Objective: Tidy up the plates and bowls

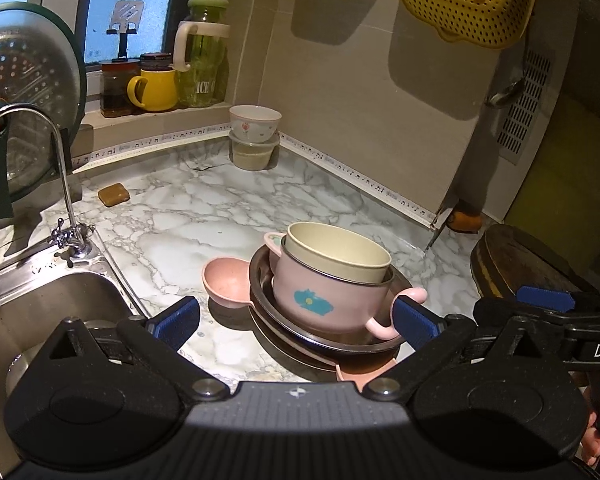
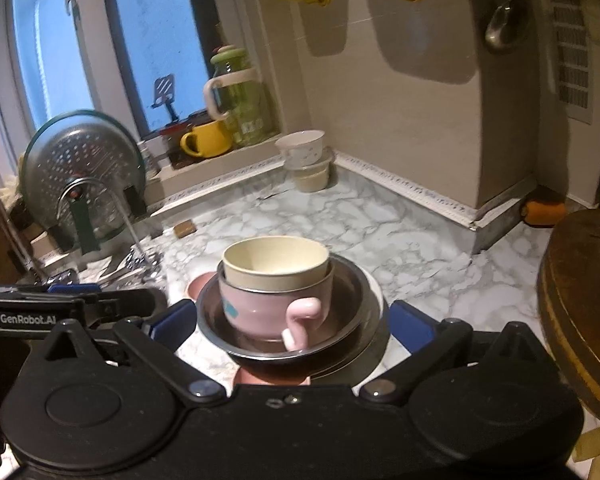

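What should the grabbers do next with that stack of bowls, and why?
Probably ease the right gripper forward and close it on the steel bowl. Both grippers are open and hold nothing, and the stack sits between its fingers: cream bowl in the pink cup, cup in the steel bowl. The left gripper could steady the cup's handle.

Dim, warm indoor light; cold blue daylight through window. Colanders cast hard shadows on wall. Left view sharp; right view soft, motion-blurred. Strong fisheye bending, dark corners. Faint sheen on countertop.
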Motion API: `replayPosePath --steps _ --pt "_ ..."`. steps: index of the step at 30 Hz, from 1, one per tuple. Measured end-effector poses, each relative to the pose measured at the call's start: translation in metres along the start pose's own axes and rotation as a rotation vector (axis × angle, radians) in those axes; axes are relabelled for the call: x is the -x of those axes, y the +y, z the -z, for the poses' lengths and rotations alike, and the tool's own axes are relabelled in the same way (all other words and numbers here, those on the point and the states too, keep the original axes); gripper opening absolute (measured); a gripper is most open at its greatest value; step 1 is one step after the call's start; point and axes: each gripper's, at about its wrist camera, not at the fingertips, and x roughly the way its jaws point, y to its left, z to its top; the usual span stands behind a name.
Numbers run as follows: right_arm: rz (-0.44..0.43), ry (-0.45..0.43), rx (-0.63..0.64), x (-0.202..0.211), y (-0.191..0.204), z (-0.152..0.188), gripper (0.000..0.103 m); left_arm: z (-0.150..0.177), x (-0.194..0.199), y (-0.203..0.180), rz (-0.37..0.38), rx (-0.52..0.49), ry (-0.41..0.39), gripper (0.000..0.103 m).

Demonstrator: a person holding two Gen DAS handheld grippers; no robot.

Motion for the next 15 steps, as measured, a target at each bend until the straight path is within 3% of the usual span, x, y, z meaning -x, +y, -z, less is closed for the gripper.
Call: replayPosePath --steps 10,15 --pt "-0.008 -0.032 -0.046 0.007 -0.005 0.005 0.103 0.003 0.005 -0.01 -0.023 -0.087 0.005 0.103" --pt "-0.033 -0.024 -0.042 0.011 -0.002 0.005 0.103 0.004 0.009 -0.011 -0.004 -0.084 0.008 0.103"
